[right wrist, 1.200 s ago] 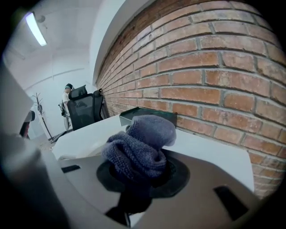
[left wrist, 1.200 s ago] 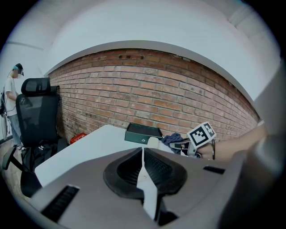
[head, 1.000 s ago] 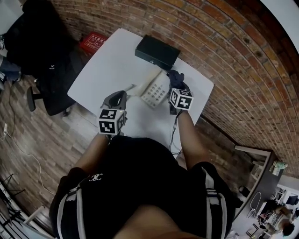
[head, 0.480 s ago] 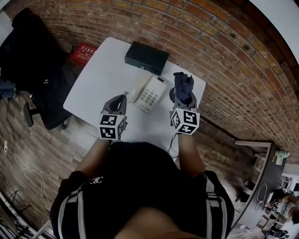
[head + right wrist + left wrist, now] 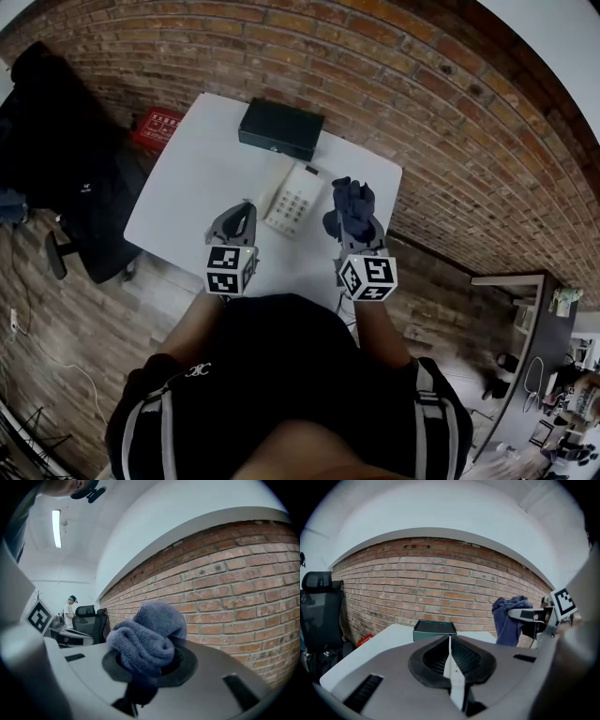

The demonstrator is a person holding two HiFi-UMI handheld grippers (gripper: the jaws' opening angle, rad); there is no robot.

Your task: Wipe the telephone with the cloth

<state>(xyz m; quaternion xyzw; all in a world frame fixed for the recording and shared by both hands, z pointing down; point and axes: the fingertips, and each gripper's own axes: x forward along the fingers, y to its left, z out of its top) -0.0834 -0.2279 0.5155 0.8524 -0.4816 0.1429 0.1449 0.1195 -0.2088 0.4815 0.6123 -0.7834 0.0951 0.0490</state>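
The white telephone (image 5: pixel 293 199) lies on the white table (image 5: pixel 202 169), keypad up, between the two grippers. My right gripper (image 5: pixel 353 217) is shut on the dark blue cloth (image 5: pixel 352 208), held up to the right of the phone and off it; the bunched cloth (image 5: pixel 146 640) fills its jaws in the right gripper view. My left gripper (image 5: pixel 237 222) is shut with nothing between its fingers, lifted to the left of the phone. In the left gripper view the cloth (image 5: pixel 509 618) hangs at the right and the jaws meet in a thin line.
A black box (image 5: pixel 280 129) stands at the table's far edge against the brick wall (image 5: pixel 450 122); it shows as the box (image 5: pixel 434 630) in the left gripper view. A black office chair (image 5: pixel 56 178) and a red crate (image 5: pixel 156 127) stand left of the table.
My right gripper has lifted the cloth off the telephone and drawn back toward me. The left gripper has also pulled back a little from the phone. The phone now lies fully uncovered.
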